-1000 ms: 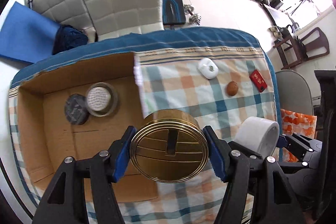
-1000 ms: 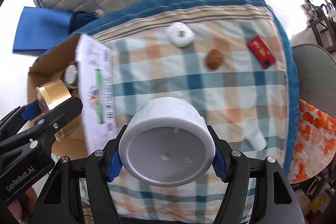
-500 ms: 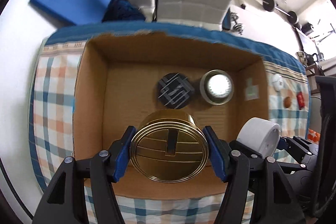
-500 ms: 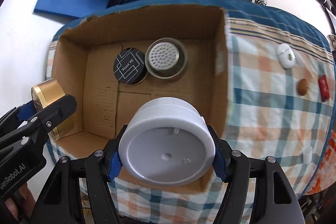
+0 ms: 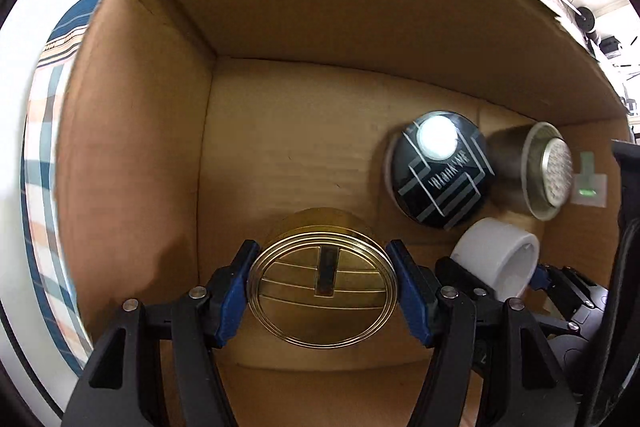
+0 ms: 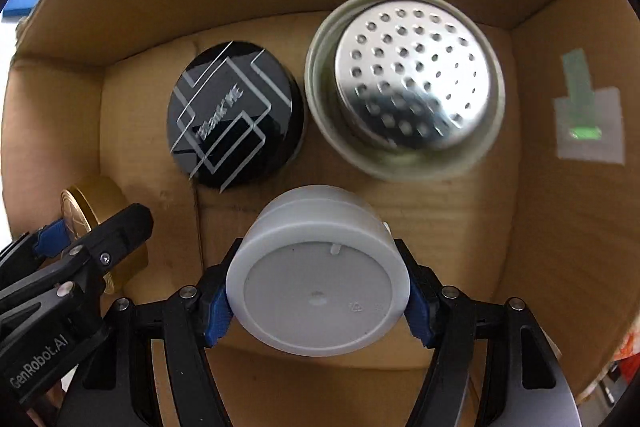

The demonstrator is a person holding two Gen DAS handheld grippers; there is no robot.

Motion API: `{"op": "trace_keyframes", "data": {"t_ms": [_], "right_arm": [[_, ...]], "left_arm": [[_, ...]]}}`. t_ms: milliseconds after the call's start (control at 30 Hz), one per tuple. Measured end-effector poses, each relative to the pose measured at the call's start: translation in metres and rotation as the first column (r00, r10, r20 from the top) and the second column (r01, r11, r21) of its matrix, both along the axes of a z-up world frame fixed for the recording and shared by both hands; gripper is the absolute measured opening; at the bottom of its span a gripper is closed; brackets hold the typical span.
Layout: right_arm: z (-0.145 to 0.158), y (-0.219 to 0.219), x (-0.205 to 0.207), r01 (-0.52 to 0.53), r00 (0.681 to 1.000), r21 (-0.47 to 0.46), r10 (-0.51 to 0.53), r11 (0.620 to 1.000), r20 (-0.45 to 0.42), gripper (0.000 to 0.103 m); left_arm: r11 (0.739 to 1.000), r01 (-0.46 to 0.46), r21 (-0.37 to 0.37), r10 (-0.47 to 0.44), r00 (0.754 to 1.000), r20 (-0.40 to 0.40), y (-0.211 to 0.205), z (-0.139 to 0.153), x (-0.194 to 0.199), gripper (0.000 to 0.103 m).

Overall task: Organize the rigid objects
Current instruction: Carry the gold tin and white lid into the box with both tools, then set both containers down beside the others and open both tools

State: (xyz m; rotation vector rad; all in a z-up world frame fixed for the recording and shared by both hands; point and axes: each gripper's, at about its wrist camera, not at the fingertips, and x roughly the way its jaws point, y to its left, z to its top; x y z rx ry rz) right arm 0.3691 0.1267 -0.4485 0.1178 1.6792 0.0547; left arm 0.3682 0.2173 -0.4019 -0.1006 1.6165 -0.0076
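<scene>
The right gripper [image 6: 318, 291] clamps a white plastic tub [image 6: 318, 279] inside the cardboard box [image 6: 560, 247]. At eleven o'clock from it lies a black round lid [image 6: 234, 115], at one o'clock a perforated steel strainer [image 6: 406, 83]. At nine o'clock, the left gripper [image 6: 86, 241] holds a gold tin [image 6: 100, 199].

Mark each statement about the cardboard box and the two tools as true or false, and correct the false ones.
1. The left tool grips a gold tin. True.
2. The right tool is empty. False: it holds a white tub.
3. A black lid and a perforated metal cup lie side by side on the floor of the box. True.
4. The black lid is plain. False: it carries pale lines and lettering.
5. Both tools hang over the tablecloth outside the box. False: both are inside it.
</scene>
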Motion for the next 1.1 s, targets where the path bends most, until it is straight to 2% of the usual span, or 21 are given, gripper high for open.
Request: {"op": "trace_keyframes", "data": {"t_ms": [133,333,700,833,1033,1100], "right_arm": [[0.000,0.004,0.008,0.020,0.999,0.003,-0.020,1.000,0.031,0.071],[0.003,0.011,0.010,0.038,0.999,-0.002,-0.038,0.999,0.012,0.072],[-0.008,-0.008,0.008,0.040,0.998,-0.083,-0.043,0.996,-0.041,0.072],[-0.012,-0.019,0.010,0.051,0.997,-0.094,-0.056,0.994,-0.051,0.072],[-0.010,-0.032,0.019,0.071,0.995,-0.075,-0.076,0.995,-0.065,0.074],[-0.005,-0.036,0.020,0.077,0.995,-0.067,-0.081,0.995,-0.063,0.078]], "left_arm": [[1.000,0.001,0.001,-0.001,1.000,0.001,0.004,-0.005,0.010,0.062],[1.000,0.009,0.002,-0.009,1.000,0.000,0.002,-0.012,0.021,0.063],[1.000,0.026,0.017,-0.025,0.999,-0.033,-0.006,-0.024,0.043,0.063],[0.999,0.028,0.030,-0.027,0.999,-0.045,-0.002,-0.020,0.047,0.063],[1.000,0.000,-0.020,-0.002,0.997,-0.083,0.012,-0.014,0.056,0.063],[0.999,-0.002,-0.034,-0.001,0.996,-0.087,0.013,-0.008,0.059,0.069]]}}
